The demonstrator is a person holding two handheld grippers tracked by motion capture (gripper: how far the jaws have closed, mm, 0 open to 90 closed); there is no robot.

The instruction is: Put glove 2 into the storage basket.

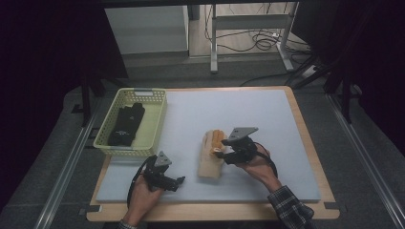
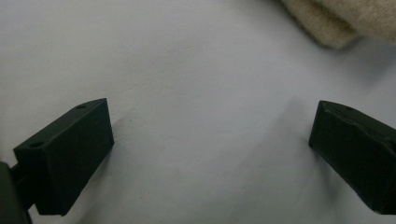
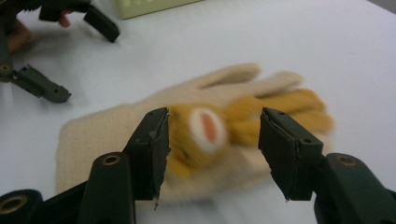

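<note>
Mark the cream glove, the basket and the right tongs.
cream glove [image 1: 210, 167], high view, cuff end.
basket [image 1: 159, 123], high view, right wall.
right tongs [image 3: 212, 140], right gripper view, midway between the open tips.

We find no legible text, label, brand, number or sign on any surface; small pale marks on the black gloves [image 1: 126, 125] are unreadable.

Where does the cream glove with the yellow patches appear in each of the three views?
High view: the cream glove lies on the pale mat, centre-right, just left of the right gripper.
Left gripper view: one cream edge in the top right corner.
Right gripper view: the glove crosses the middle, beyond the open jaws.
Shared landmark: the pale mat under it.
</note>
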